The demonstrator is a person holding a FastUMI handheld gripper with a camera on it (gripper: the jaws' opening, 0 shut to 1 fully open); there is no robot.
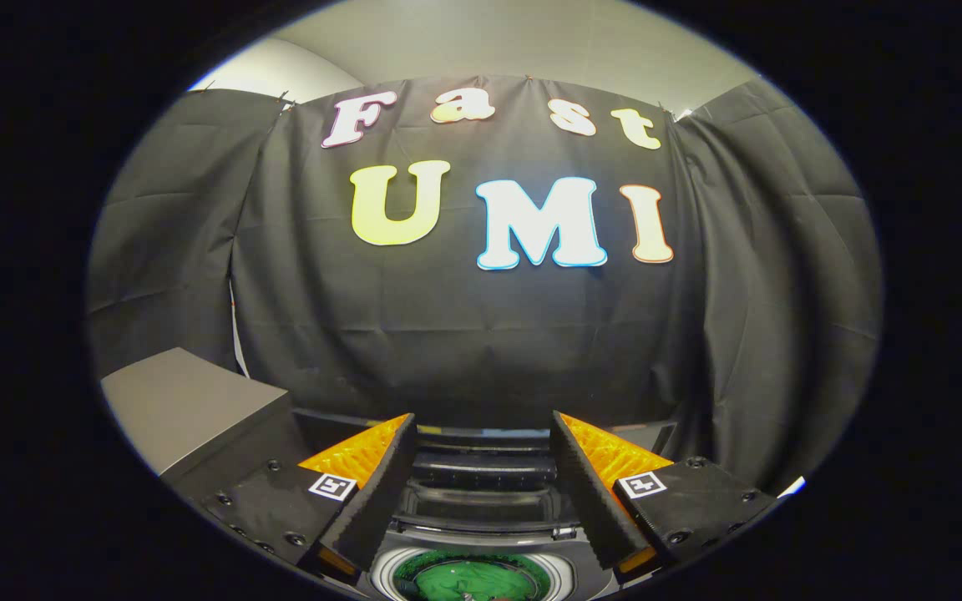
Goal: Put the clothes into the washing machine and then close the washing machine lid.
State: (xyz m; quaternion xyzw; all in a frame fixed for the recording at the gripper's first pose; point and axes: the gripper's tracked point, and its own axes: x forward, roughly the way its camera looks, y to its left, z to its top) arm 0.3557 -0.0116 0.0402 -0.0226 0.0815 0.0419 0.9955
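on the left we note a grey box-shaped unit point(189, 405) standing beside the machine, its flat top near the left finger and plainly apart from it. moving inward, the gripper point(481, 455) hangs above the washing machine point(481, 480) with its two fingers spread wide and nothing between them; it holds no garment and touches nothing we can see. between the fingers and below them we see the machine's dark top panel and, nearer to us, the round drum opening point(473, 576), where something green point(468, 580) lies inside. we judge this to be the clothes already in the drum, though the cloth is too small and cut off to identify with certainty. the lid point(481, 438) appears to stand raised at the back, beyond the fingertips, against the black booth wall, but its outline merges with the dark cloth and we cannot fix its edge. on the right we record only the folds of the wall. in our judgement the loading is done and the closing of the lid remains. risks from here: the open fingers may miss the poorly seen lid edge, the lid may drop hard if released early, and a careless sweep to the left may strike the grey unit.
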